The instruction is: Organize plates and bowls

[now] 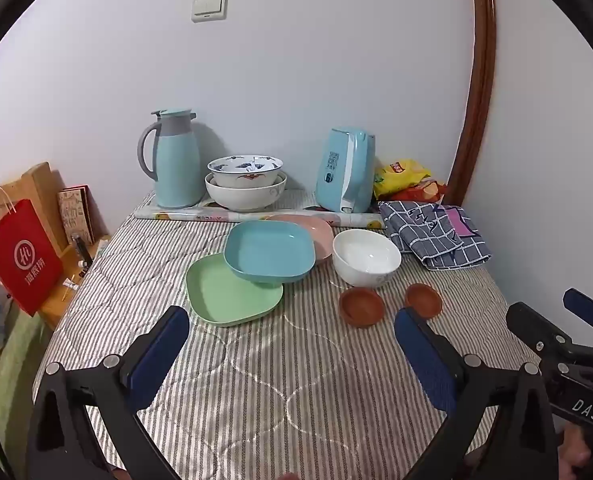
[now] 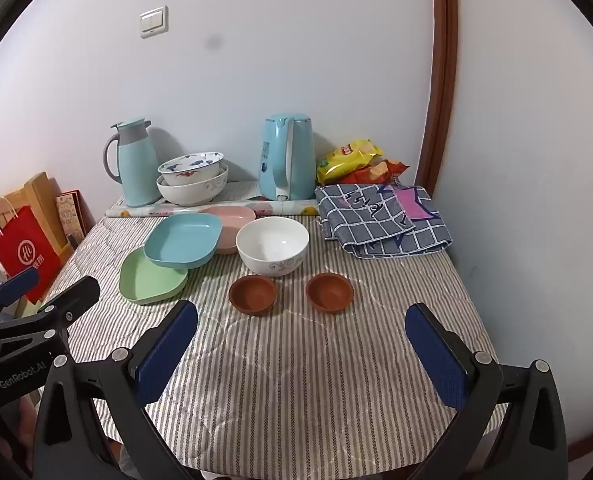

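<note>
On the striped table a blue plate [image 1: 269, 254] [image 2: 183, 245] rests tilted on a green plate [image 1: 232, 294] [image 2: 152, 278] and a pink plate [image 1: 316, 230] [image 2: 232, 220]. A white bowl [image 1: 366, 256] [image 2: 272, 245] stands to their right. Two small brown bowls [image 1: 361, 306] [image 1: 423, 300] [image 2: 252, 294] [image 2: 329, 291] sit in front of it. Two patterned bowls [image 1: 245, 182] [image 2: 192, 180] are stacked at the back. My left gripper [image 1: 292, 356] is open and empty above the near table. My right gripper [image 2: 302, 354] is open and empty, short of the brown bowls.
A blue thermos jug [image 1: 174, 160] and blue kettle [image 1: 344, 172] stand at the back wall. A folded checked cloth [image 1: 432, 232] and snack bags [image 1: 404, 178] lie back right. A red paper bag [image 1: 22, 256] stands off the table's left edge.
</note>
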`<act>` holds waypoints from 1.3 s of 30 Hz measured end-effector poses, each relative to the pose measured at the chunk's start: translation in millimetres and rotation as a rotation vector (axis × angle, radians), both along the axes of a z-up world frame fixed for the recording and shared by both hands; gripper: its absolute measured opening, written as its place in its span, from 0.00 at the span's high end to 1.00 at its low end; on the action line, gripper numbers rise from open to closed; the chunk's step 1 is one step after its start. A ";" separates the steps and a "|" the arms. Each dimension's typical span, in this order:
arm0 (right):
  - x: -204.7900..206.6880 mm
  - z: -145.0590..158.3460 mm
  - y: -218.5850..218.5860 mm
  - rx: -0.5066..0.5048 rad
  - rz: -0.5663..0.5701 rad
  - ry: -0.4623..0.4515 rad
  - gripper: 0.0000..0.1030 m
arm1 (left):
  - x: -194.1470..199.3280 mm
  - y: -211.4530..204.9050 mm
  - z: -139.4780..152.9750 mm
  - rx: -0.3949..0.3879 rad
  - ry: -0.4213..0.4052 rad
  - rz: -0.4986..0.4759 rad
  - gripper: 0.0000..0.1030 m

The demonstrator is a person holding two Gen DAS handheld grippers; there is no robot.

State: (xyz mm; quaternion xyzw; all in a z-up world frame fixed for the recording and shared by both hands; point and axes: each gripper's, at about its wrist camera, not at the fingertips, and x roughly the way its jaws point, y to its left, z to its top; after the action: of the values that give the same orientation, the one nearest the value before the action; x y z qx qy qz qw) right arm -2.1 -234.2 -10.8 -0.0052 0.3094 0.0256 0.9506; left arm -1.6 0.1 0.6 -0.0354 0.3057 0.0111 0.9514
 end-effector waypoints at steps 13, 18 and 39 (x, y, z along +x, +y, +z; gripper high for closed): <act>1.5 2.4 8.2 -0.003 0.002 -0.002 0.00 | -0.4 3.7 -1.2 -0.007 0.012 -0.005 0.00; -1.9 2.0 -2.0 0.022 0.005 -0.003 0.00 | 1.5 6.8 -1.6 -0.011 0.015 -0.004 0.00; -4.4 5.0 1.8 0.023 0.013 -0.016 0.00 | 2.6 9.4 0.1 -0.012 0.014 0.021 0.00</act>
State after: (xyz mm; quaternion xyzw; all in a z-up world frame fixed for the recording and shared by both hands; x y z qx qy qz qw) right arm -6.4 -232.4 -5.8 0.0035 0.3014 0.0354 0.9528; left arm 1.0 9.5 0.7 -0.0443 0.3118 0.0194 0.9489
